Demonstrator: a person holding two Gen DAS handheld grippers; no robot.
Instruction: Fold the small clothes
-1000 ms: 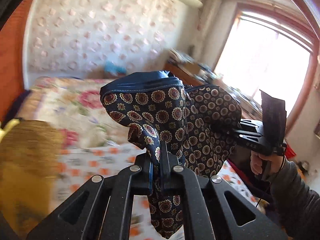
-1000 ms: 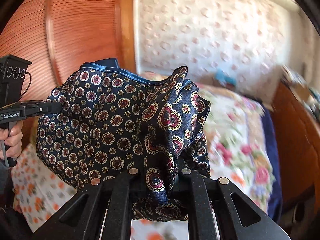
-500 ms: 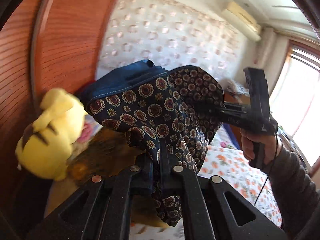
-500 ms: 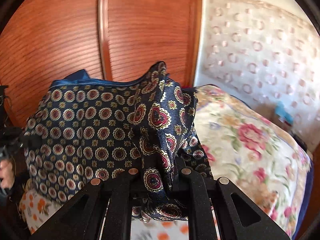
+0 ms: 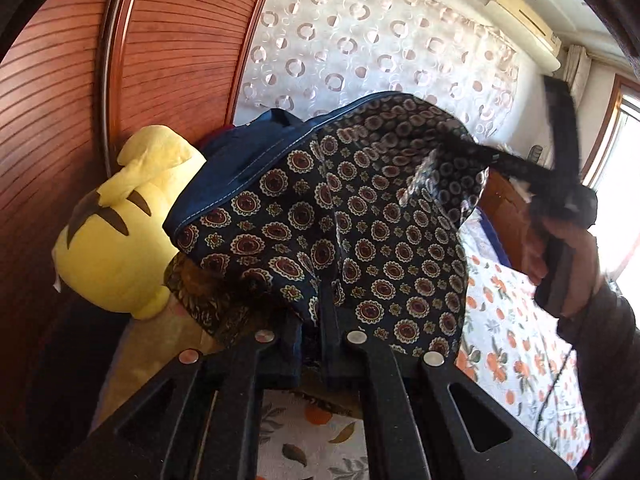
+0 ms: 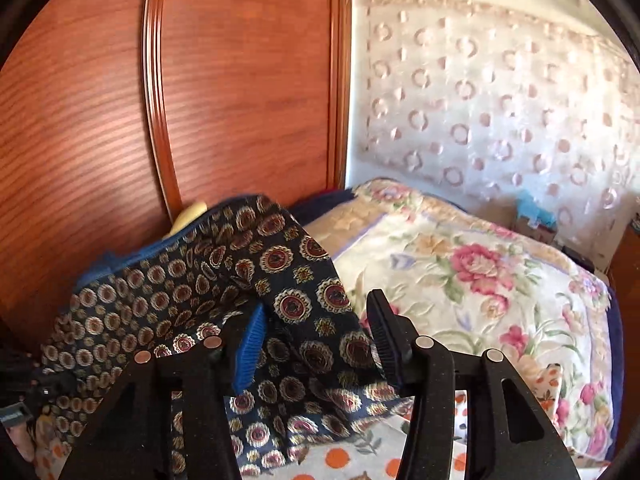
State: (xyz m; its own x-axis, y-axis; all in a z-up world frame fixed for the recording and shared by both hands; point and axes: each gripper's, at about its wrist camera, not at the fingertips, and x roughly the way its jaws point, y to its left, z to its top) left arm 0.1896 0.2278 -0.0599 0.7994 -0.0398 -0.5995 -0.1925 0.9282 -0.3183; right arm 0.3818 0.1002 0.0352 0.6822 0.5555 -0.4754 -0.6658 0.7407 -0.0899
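Left gripper [image 5: 316, 344] pinched the shorts [image 5: 360, 220]; right gripper [image 6: 316, 344] gaped open; lowering onto the bed [image 6: 480, 280] flat seemed wise.

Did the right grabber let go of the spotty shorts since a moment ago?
Yes. The right gripper was clamped on the patterned shorts; now its jaws stand apart, and the shorts have dropped lower against the wooden wardrobe.

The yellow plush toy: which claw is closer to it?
Left. The left claw, shut on the patterned shorts, sits right beside the yellow plush toy. The right claw is open, farther along the shorts, with the toy only peeking out behind them.
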